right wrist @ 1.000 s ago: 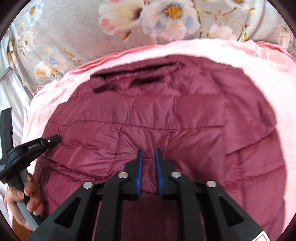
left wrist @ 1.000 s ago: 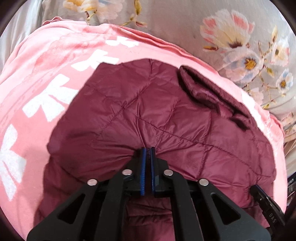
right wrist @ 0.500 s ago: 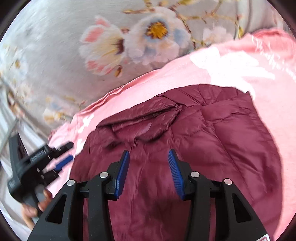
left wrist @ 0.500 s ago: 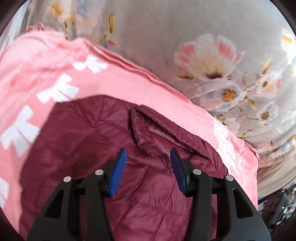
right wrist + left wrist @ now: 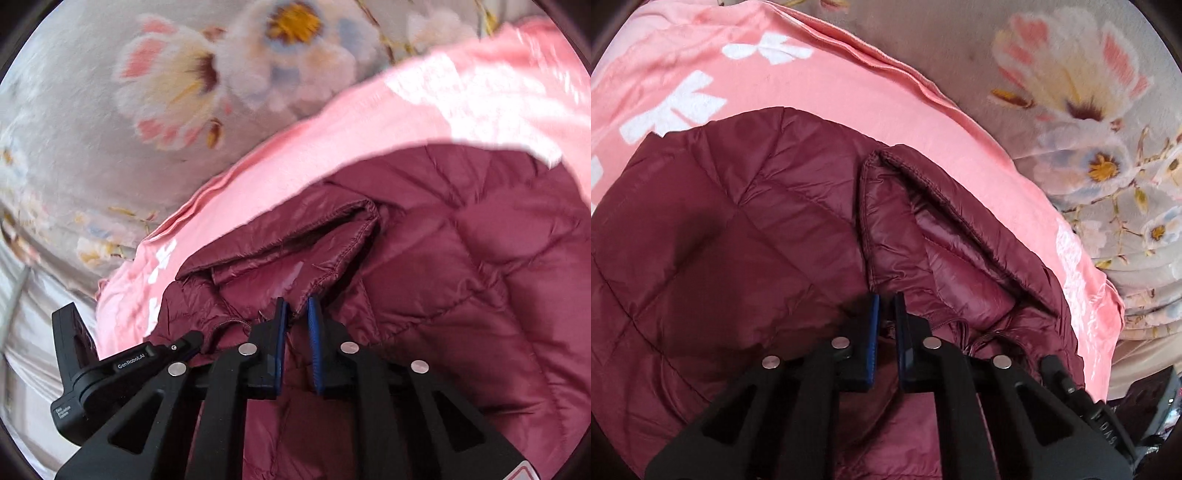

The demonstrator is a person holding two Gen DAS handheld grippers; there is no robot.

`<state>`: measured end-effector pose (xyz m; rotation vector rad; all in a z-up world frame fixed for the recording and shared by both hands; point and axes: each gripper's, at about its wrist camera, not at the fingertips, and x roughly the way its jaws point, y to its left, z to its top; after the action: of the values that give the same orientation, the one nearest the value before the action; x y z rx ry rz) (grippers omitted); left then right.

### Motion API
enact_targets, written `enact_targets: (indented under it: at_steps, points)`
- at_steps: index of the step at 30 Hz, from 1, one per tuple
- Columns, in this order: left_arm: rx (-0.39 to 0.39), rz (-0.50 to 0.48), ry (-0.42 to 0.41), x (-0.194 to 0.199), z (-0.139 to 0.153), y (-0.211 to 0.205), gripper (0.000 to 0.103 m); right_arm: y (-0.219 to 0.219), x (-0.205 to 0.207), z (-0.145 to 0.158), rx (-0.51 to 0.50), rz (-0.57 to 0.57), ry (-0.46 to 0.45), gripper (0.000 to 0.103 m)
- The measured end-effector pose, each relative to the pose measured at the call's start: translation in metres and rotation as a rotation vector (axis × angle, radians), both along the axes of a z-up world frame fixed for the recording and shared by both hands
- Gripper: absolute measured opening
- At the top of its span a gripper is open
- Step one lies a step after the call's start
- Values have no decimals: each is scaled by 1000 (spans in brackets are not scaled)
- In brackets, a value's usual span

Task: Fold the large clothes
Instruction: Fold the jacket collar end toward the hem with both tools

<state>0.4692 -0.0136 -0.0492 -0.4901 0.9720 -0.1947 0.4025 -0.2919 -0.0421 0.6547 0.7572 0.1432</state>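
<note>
The maroon quilted jacket [image 5: 731, 236] lay spread on a pink blanket [image 5: 820, 85] over a floral bedsheet [image 5: 1071, 110], its collar [image 5: 923, 236] toward the far edge. It looked light and puffy, soft all through, the shell glossy and likely slippery, so a pinch on a stitched seam or the collar's corded edge would hold better than one on a smooth panel. The left gripper [image 5: 885, 306] was closing, its fingers nearly together with jacket fabric bunched between them just near of the collar. The right gripper [image 5: 296, 310] was closing too, fingers pinching a ridge of fabric below the collar [image 5: 295, 236]. Diamond stitching crossed the body; the inner lining shone paler; the blanket looked fleecy with white printed shapes.
</note>
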Motion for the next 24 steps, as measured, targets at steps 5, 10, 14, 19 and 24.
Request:
enact_targets:
  at_steps: [5, 10, 14, 19, 24]
  points:
    - [29, -19, -51, -19, 1, 4, 4, 1, -10, 1, -108, 22, -11, 9]
    - [91, -24, -55, -23, -15, -2, 3, -3, -7, -28, -126, 24, 57, 7]
    - [163, -34, -93, -26, -19, -11, 3, 7, -4, -32, -215, 32, 74, 6]
    - [141, -16, -108, -27, -18, -7, 5, 3, -11, -27, -209, 35, 70, 7]
    - [111, 4, -181, -39, 16, 12, 5, -14, -43, 0, -239, -12, 15, 17]
